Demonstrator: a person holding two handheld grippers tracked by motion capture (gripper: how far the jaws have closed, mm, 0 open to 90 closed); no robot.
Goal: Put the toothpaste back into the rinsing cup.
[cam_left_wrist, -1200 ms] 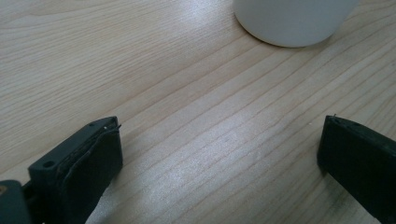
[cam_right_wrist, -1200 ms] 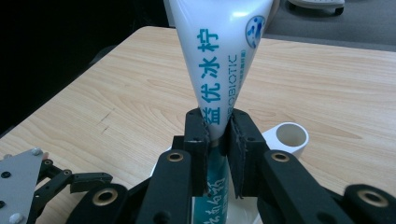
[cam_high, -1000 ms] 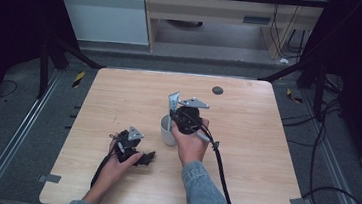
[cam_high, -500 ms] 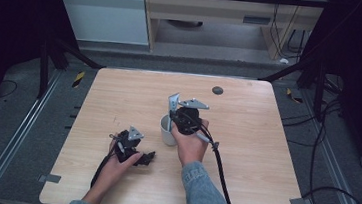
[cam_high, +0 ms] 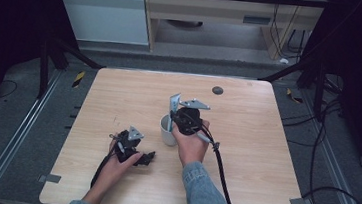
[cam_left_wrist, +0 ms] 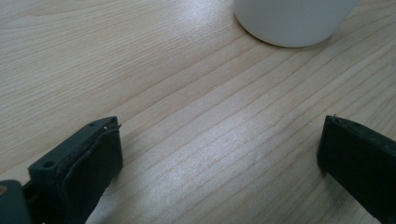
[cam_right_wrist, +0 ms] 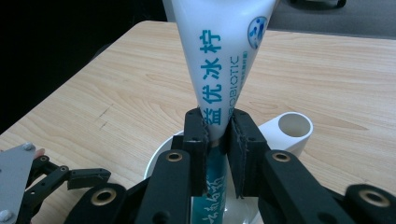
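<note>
Glossy tapered tube [cam_right_wrist: 219, 60] stands in round white cup [cam_high: 167, 133].

My white plastic toothpaste tube [cam_right_wrist: 219, 60] with teal lettering stands upright, cap end down inside the white round cup [cam_high: 167, 130], flat crimped end up. The cup sits upright near the desk's [cam_high: 119, 96] centre, its handle toward two o'clock.

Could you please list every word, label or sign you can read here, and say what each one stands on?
"益优冰柠": large teal characters running along the white tube clamped in the right gripper.
"OBIOTIC": small teal letters beside them, the start hidden.
Round blue logo near the tube's wide end: too small to read.
Print on the tube's teal lower part: unreadable.
</note>
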